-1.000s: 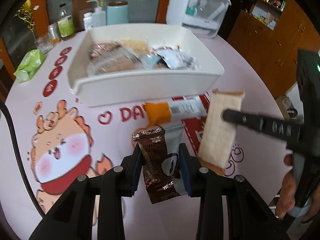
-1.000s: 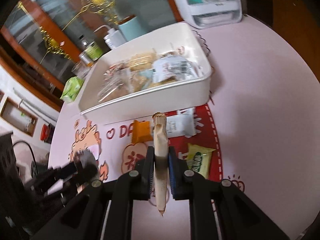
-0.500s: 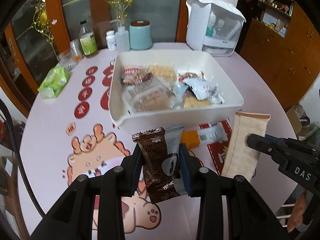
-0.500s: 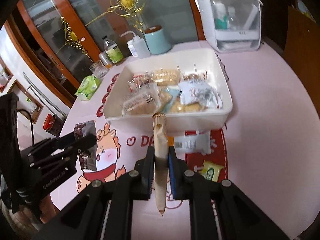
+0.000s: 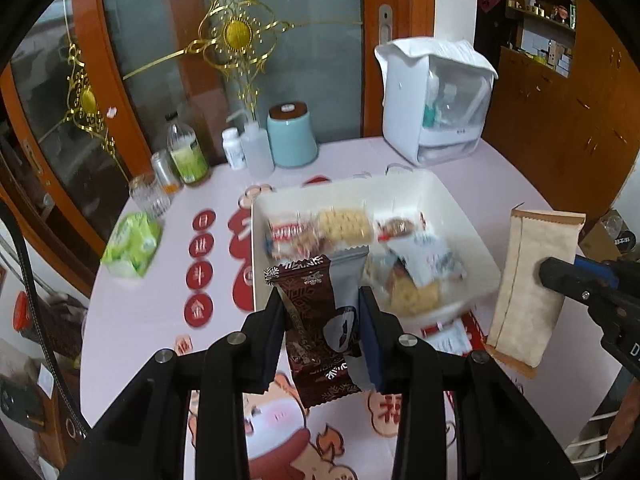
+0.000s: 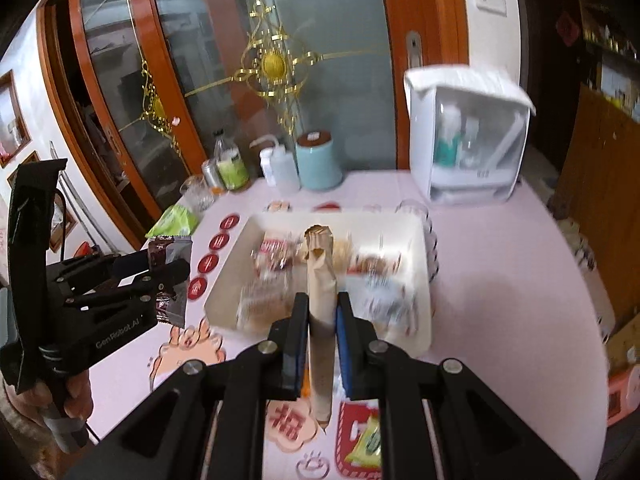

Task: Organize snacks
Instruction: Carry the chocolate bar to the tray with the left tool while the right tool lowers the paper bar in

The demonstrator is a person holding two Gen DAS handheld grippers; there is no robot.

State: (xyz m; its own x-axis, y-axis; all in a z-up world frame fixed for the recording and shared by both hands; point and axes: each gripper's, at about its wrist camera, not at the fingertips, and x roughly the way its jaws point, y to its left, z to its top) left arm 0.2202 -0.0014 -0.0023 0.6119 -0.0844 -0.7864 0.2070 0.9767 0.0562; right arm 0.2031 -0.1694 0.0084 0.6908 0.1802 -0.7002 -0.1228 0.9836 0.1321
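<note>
My left gripper (image 5: 320, 300) is shut on a brown snack packet (image 5: 308, 320) and a grey packet (image 5: 348, 280) side by side, held in the air in front of the white bin (image 5: 460, 216). The bin holds several wrapped snacks. My right gripper (image 6: 322, 304) is shut on a flat beige packet (image 6: 320, 280), seen edge-on above the bin's near wall (image 6: 424, 320). In the left wrist view that beige packet (image 5: 536, 288) hangs at the right in the right gripper (image 5: 560, 276). The left gripper (image 6: 160, 276) shows at the left of the right wrist view.
A white packet (image 5: 452, 336) and a yellow-green packet (image 6: 368, 440) lie on the pink table in front of the bin. At the back stand a white lidded box (image 5: 436, 112), a teal canister (image 5: 292, 136), bottles (image 5: 186, 152) and a green pack (image 5: 132, 244).
Both grippers have risen well above the table with their packets still held. The bin now sits lower and farther off in both views, and the doors behind have come into sight.
</note>
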